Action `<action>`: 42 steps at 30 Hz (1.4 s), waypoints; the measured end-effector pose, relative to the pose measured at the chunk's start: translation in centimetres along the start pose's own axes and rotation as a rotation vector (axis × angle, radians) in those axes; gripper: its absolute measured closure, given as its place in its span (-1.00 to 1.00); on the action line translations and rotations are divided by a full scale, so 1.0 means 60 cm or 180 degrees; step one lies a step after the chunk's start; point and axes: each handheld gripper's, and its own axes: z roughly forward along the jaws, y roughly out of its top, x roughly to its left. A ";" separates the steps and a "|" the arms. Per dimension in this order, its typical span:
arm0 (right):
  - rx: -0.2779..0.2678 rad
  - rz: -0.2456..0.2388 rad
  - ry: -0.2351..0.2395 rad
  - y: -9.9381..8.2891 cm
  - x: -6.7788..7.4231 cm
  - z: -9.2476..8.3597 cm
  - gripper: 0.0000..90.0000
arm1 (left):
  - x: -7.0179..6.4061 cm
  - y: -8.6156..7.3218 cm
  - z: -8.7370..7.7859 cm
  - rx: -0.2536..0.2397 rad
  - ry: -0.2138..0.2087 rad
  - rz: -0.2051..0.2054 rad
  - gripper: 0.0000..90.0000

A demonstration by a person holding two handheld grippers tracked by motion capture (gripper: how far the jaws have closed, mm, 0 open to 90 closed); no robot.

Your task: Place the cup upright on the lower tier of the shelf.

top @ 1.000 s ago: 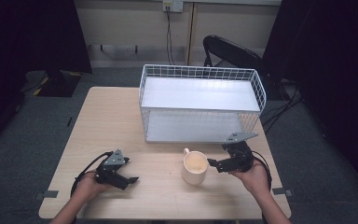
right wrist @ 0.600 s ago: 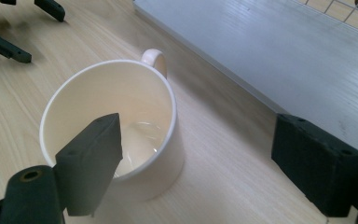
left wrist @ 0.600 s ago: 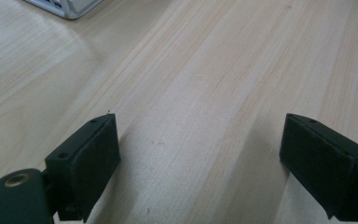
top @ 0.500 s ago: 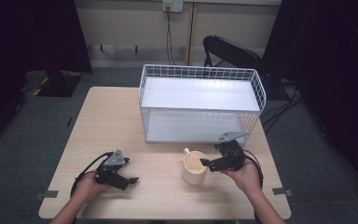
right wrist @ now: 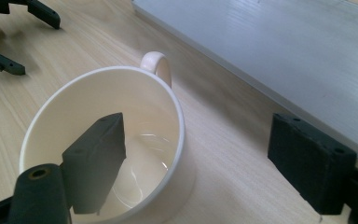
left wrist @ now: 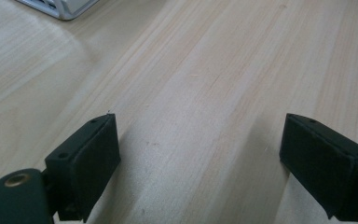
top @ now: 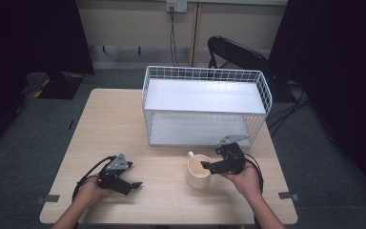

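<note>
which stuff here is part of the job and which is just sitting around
In the job:
- cream mug, its wall between the open jaws
- right gripper, one jaw inside the mug
- white wire rack, right behind the mug, probably where it goes

Just there:
- left gripper, open, holding nothing
- black chair behind the table

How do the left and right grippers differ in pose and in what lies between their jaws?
The right gripper straddles the cream mug wall, one jaw inside, one outside; the left gripper has bare table between its jaws. The right sits by the wire rack; the left lies farther off. Both are open.
</note>
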 end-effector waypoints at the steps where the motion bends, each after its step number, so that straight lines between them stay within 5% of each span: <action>1: 0.0020 0.0008 0.0068 -0.001 0.000 0.003 -0.52 | 0.000 0.000 0.000 0.0000 0.0000 0.0000 -0.74; 15: 0.0022 -0.0067 0.0083 -0.006 0.004 0.017 -0.47 | 0.000 0.000 0.000 -0.0001 0.0000 -0.0002 -0.74; 32: 0.0179 0.0009 0.0079 -0.008 0.004 0.035 -0.15 | 0.000 0.000 0.000 -0.0002 0.0000 -0.0002 -0.74; 42: 0.0309 0.0029 0.0120 -0.005 0.009 0.045 0.21 | 0.000 0.000 0.000 0.0005 0.0001 0.0004 -0.75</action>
